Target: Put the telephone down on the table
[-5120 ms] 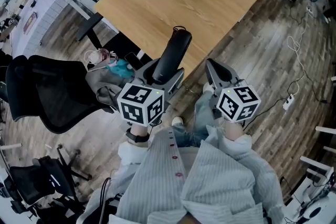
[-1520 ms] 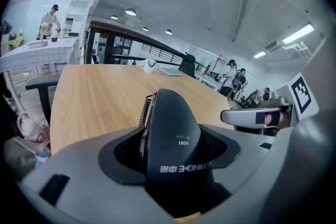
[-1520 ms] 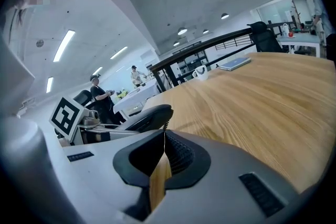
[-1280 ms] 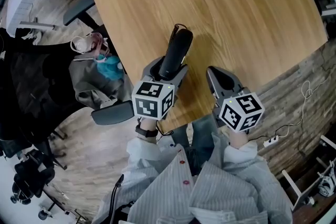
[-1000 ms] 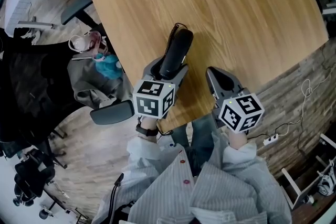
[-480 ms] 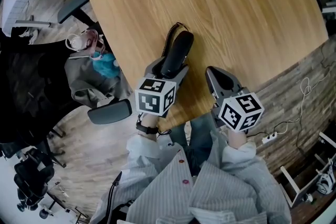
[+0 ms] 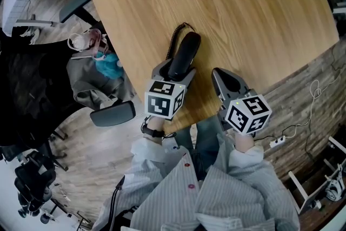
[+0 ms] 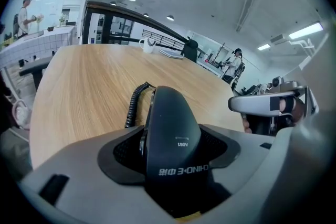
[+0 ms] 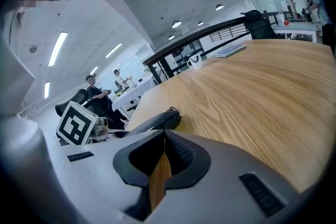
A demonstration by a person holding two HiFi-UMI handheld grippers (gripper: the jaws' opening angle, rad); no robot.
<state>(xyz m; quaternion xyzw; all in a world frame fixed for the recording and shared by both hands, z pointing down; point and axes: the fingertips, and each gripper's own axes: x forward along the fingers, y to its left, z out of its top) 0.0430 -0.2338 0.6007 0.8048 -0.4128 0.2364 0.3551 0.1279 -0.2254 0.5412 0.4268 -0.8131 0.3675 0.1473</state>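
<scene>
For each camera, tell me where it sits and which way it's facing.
Head view: on the person's head, looking steeply down at the light wooden table; shows the left gripper, right gripper and striped shirt.
Left gripper view: on the left gripper, looking along jaws shut on the black telephone handset, across the table.
Right gripper view: on the right gripper, jaws together and empty, facing across the table.
Shared: both gripper views show the handset and a white mug.

The left gripper grips the black telephone over the wooden table, the right gripper just beside.
</scene>
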